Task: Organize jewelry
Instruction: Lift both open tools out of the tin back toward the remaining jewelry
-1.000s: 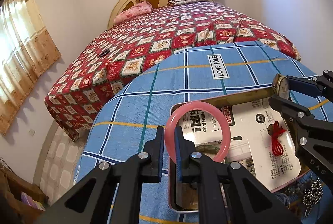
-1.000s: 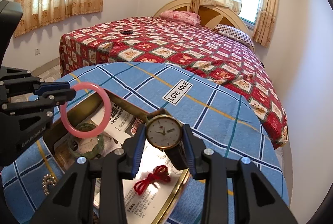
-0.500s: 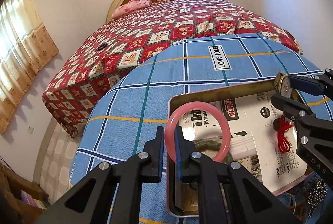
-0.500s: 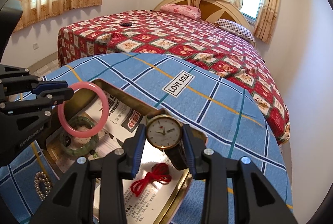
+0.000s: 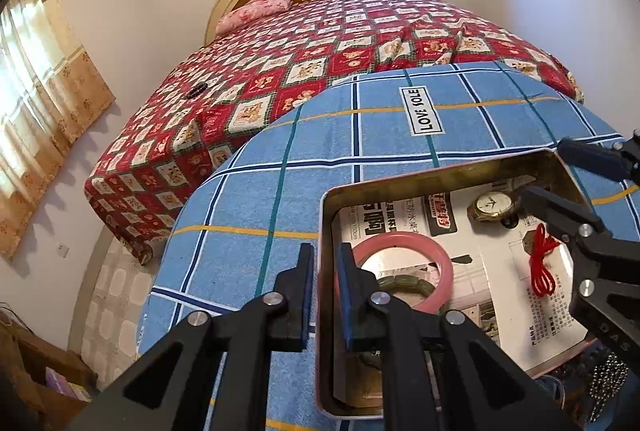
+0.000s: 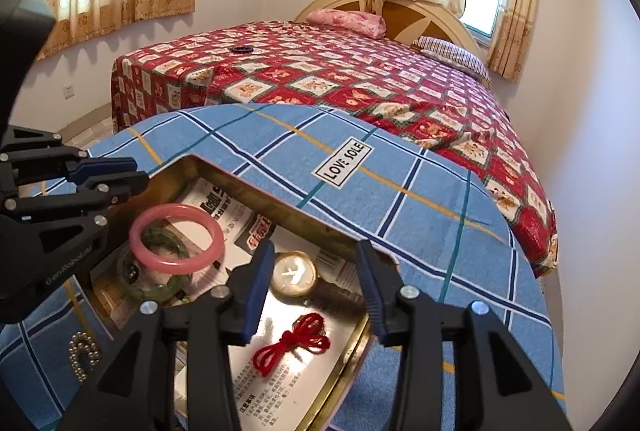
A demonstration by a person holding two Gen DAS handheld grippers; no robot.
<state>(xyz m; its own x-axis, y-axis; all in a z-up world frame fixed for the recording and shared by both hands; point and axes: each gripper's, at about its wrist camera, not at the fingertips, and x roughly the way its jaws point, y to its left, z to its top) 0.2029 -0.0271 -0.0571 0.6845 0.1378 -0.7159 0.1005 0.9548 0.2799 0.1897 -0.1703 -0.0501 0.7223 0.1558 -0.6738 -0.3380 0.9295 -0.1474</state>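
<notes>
A pink bangle (image 5: 443,271) (image 6: 172,210) lies loose in the open gold tin (image 5: 440,171) (image 6: 280,209), resting partly on a green bangle (image 5: 396,285) (image 6: 138,285). My left gripper (image 5: 325,287) (image 6: 139,173) is opening; nothing is between its pads, and its jaws straddle the tin's left wall. A gold-faced watch (image 5: 491,205) (image 6: 294,273) lies on the printed paper in the tin. Above it my right gripper (image 6: 314,251) (image 5: 542,169) is opening, its pads apart from the watch. A red knotted cord (image 5: 542,263) (image 6: 292,345) lies near the watch.
The tin sits on a round table under a blue checked cloth (image 5: 360,151) (image 6: 420,199). A silver bead chain (image 6: 84,351) (image 5: 608,379) lies on the cloth beside the tin. Behind the table stands a bed with a red quilt (image 5: 320,43).
The left jaws have let go of the pink bangle, which now lies in the tin. The right jaws have parted and the watch has dropped onto the paper.
</notes>
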